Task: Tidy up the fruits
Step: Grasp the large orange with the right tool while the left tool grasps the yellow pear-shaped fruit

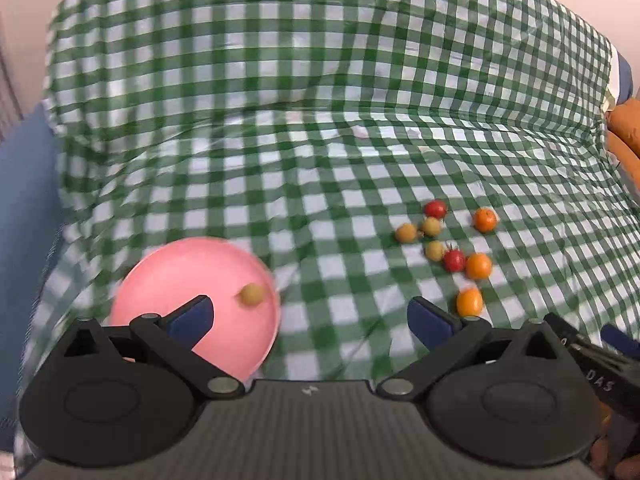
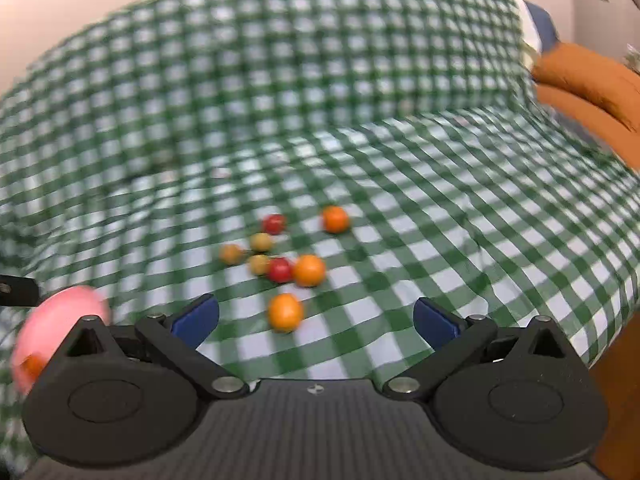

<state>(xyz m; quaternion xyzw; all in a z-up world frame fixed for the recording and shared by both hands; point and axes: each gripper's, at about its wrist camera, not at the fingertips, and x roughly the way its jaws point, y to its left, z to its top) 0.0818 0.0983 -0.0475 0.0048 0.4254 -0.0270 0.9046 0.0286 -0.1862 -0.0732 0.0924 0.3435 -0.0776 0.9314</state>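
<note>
Fruits lie in a loose cluster on the cloth [image 1: 320, 160]: two red [image 1: 435, 209], three yellowish [image 1: 431, 226] and three oranges, the nearest orange [image 1: 469, 302] set slightly apart toward the camera. One more yellowish fruit [image 1: 251, 294] sits inside the pink plate [image 1: 192, 268], which rests on the cloth well to the left of the cluster. In the right wrist view the plate [image 2: 60, 320] appears at the left edge, holding what seems to be an orange fruit [image 2: 34, 364]; blur prevents certainty.

Left gripper [image 1: 310, 314]: jaws spread wide, nothing between them; its left finger overlaps the plate in view. Right gripper [image 2: 316, 316]: jaws at full spread, empty, with the nearest orange [image 2: 285, 312] just ahead between the fingers, untouched.

Surroundings: green-and-white checked cloth draped over a sofa seat and back; orange cushion [image 2: 592, 80] at right; blue upholstery [image 1: 24, 200] at left. Nothing lies between the grippers and the fruits.
</note>
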